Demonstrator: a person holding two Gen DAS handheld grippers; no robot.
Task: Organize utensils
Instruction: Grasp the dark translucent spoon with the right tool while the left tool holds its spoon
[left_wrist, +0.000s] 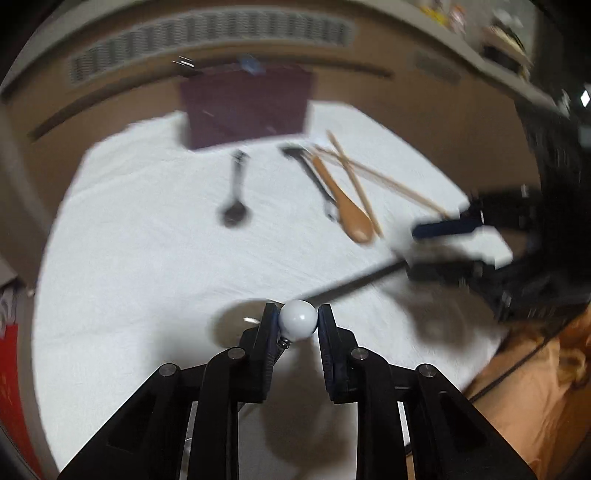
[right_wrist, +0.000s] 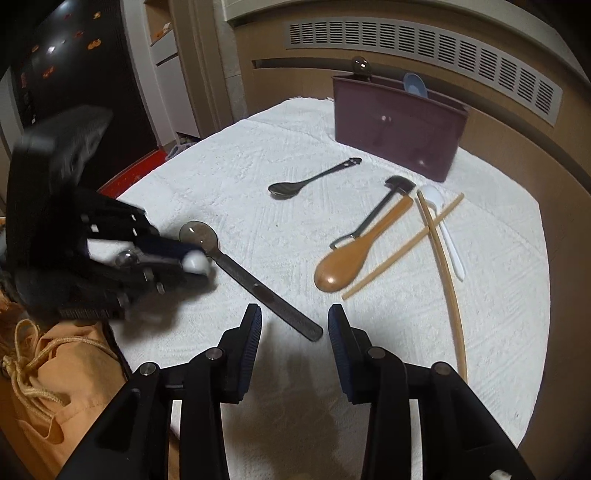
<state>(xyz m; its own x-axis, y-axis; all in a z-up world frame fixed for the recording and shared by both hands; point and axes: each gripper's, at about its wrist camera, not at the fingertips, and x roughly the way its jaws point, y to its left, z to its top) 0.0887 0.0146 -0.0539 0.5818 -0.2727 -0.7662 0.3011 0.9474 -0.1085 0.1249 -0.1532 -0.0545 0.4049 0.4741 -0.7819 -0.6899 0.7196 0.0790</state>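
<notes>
Clamping: left gripper (left_wrist: 298, 320) on white knob (left_wrist: 297, 319) | right gripper (right_wrist: 294, 325) apart, empty, over ladle handle (right_wrist: 269, 295) | ahead: holder (right_wrist: 397, 125) part-filled; wooden spoon (right_wrist: 345, 260), chopsticks (right_wrist: 441, 258), black spoon (right_wrist: 310, 181) still out

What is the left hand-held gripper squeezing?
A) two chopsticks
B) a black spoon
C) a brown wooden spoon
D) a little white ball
D: the left hand-held gripper has its pads pressed on either side of the little white ball, while the wooden spoon, black spoon and chopsticks lie on the white cloth.
</notes>
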